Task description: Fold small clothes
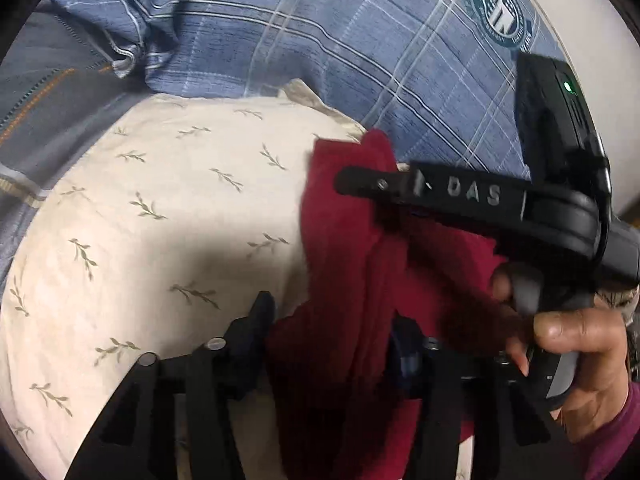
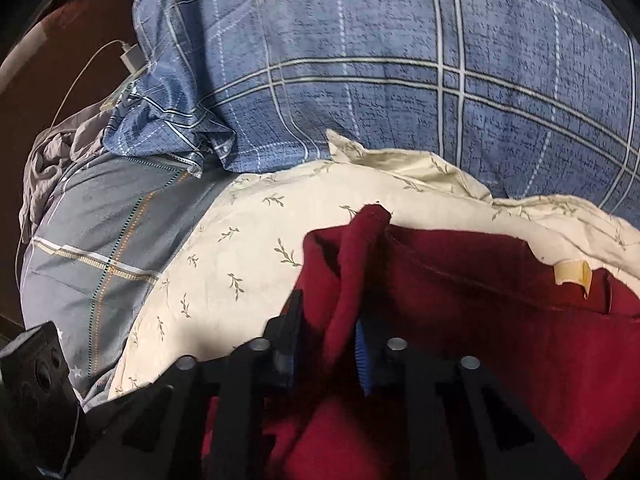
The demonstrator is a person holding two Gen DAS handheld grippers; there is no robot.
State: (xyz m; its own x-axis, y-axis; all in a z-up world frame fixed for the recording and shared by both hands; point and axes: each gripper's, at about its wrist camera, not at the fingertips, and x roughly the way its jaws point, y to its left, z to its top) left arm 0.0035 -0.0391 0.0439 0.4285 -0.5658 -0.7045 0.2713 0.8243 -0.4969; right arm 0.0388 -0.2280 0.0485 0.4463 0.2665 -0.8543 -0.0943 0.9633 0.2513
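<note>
A dark red garment (image 1: 352,280) lies bunched on a cream leaf-print cloth (image 1: 160,208). My left gripper (image 1: 328,344) is shut on a fold of the red garment that runs between its fingers. My right gripper (image 1: 360,184) reaches in from the right in the left wrist view and pinches the garment's upper edge. In the right wrist view the right gripper (image 2: 328,340) is shut on a raised ridge of the red garment (image 2: 480,320). A pale label (image 2: 572,274) shows on the garment at the right.
A blue plaid bedcover (image 2: 400,80) lies behind the cream cloth (image 2: 248,264). A grey striped pillow (image 2: 100,248) sits at the left. A white charger and cable (image 2: 130,58) lie at the far left by the bed edge.
</note>
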